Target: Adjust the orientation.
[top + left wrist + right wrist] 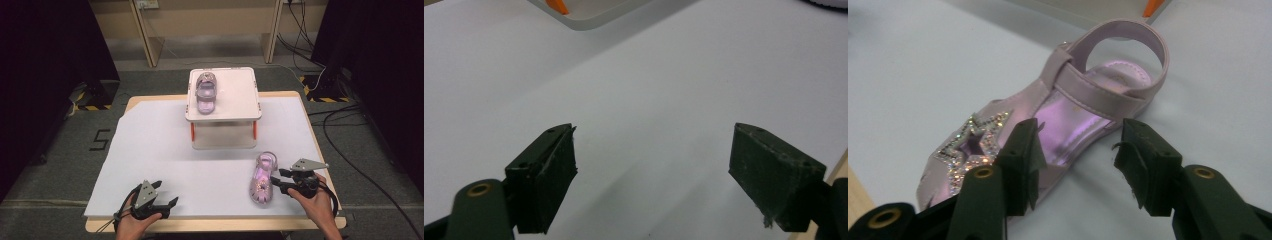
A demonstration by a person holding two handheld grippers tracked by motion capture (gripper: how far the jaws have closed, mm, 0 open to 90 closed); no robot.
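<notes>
A purple child's sandal (pixel 262 179) with a glittery star on its toe lies on the white table cover (pixel 175 165) at the front right. My right gripper (pixel 278 181) sits just right of it, open. In the right gripper view the sandal (pixel 1083 95) lies close ahead; my right gripper (pixel 1080 132) has one jaw in front of the shoe's side edge and the other over bare table, neither pressing on it. A matching sandal (pixel 205 92) rests on the white raised stand (pixel 240 95). My left gripper (pixel 167 192) stands open at the front left, nothing between its jaws (pixel 655 132).
The stand on orange legs (pixel 254 130) occupies the table's far middle; its corner (pixel 589 15) appears ahead of the left gripper. The table's wooden front edge (pixel 215 224) runs just below both hands. Cables (pixel 340 125) lie on the floor to the right.
</notes>
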